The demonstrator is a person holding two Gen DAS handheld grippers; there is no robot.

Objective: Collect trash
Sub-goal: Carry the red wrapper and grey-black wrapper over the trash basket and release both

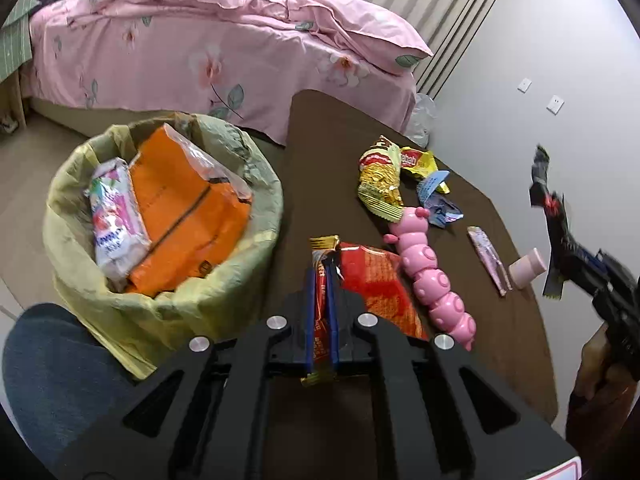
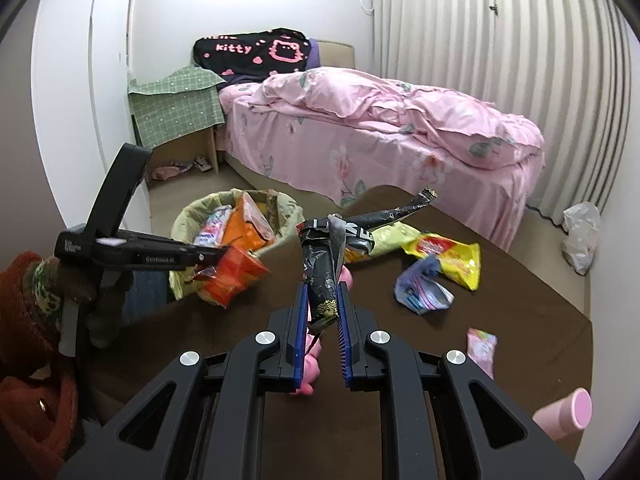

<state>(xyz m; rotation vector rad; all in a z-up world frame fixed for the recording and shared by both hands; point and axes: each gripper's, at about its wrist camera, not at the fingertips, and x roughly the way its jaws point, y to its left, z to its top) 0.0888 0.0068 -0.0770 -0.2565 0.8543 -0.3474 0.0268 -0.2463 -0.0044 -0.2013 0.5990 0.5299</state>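
My left gripper (image 1: pixel 321 276) is shut on a red and orange snack bag (image 1: pixel 380 292), held over the brown table's left edge beside the trash bin (image 1: pixel 72 184); both show in the right wrist view, gripper (image 2: pixel 208 258), bag (image 2: pixel 232 276). The bin, lined with a yellow-green bag, holds an orange packet (image 1: pixel 184 208) and a white-pink pack (image 1: pixel 112 220). My right gripper (image 2: pixel 324 292) is shut on a black wrapper (image 2: pixel 320 264), held above the table; it also shows at the right of the left wrist view (image 1: pixel 552 216). Yellow wrappers (image 1: pixel 380 176) and a blue-white wrapper (image 2: pixel 420 284) lie on the table.
A pink caterpillar toy (image 1: pixel 432 280), a pink sachet (image 1: pixel 488 256) and a pink cup (image 1: pixel 528 268) lie on the brown table (image 1: pixel 500 344). A bed with a pink duvet (image 2: pixel 380 120) stands behind. A white plastic bag (image 2: pixel 580 232) lies on the floor by the curtain.
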